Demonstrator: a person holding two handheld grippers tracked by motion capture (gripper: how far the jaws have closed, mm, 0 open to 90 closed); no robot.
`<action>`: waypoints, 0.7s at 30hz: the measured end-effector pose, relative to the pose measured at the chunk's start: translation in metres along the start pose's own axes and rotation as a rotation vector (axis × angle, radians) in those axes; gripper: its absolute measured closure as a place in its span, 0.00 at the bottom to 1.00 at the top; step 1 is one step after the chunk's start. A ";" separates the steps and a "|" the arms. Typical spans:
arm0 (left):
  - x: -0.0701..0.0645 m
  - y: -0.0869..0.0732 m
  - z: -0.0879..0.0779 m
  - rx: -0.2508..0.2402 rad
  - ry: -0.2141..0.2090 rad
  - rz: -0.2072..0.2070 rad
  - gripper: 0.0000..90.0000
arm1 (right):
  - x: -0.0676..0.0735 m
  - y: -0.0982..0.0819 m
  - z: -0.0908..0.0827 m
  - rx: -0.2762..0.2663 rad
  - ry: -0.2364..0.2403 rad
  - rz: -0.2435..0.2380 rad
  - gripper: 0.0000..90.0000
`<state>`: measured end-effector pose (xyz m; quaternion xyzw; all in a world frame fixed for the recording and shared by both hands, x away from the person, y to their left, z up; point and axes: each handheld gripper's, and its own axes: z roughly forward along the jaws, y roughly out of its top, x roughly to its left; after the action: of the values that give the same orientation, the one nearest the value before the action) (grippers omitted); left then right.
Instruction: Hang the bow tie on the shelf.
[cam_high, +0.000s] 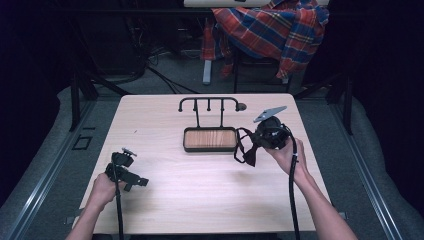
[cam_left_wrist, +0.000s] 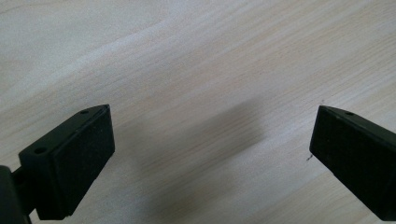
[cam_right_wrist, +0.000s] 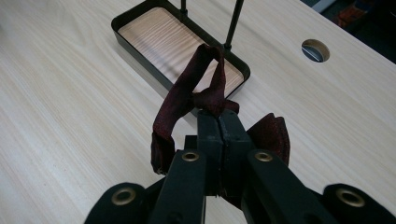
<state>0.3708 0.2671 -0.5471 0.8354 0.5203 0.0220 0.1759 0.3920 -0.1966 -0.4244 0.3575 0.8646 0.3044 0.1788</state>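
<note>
**Bow tie pinched on the right, stand just up and left of it**

Your forearms enter the high view from the bottom edge. At lower left, your left gripper rests low over bare worktop. At right of centre, your right gripper holds a dark bow tie, which hangs to its lower left with a strap looping up. The hook stand and its tray sit just left of the tie, so the right hand is by far the nearer one.

Left gripper view: the fingers stand spread wide, nothing between them, pale wood below.

Right gripper view: the fingers are pressed together, pinching the maroon tie near its knot. The strap loop rises ahead of the tips, its long axis pointing toward the tray's near corner and the stand's posts at upper centre. I judge the coming move a short carry up-frame, lifting that loop toward a hook.
</note>
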 end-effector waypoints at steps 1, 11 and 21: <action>0.000 0.000 0.000 0.000 0.000 0.001 0.00 | 0.000 0.001 0.000 0.001 0.003 -0.001 0.99; 0.000 0.000 0.000 0.000 -0.002 0.001 0.00 | 0.000 0.007 0.001 -0.013 0.003 0.001 0.99; 0.000 0.000 0.000 0.000 -0.003 0.000 0.00 | -0.002 0.016 -0.002 -0.039 0.002 0.008 0.99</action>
<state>0.3707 0.2674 -0.5469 0.8355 0.5200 0.0207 0.1765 0.4003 -0.1897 -0.4118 0.3570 0.8572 0.3224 0.1839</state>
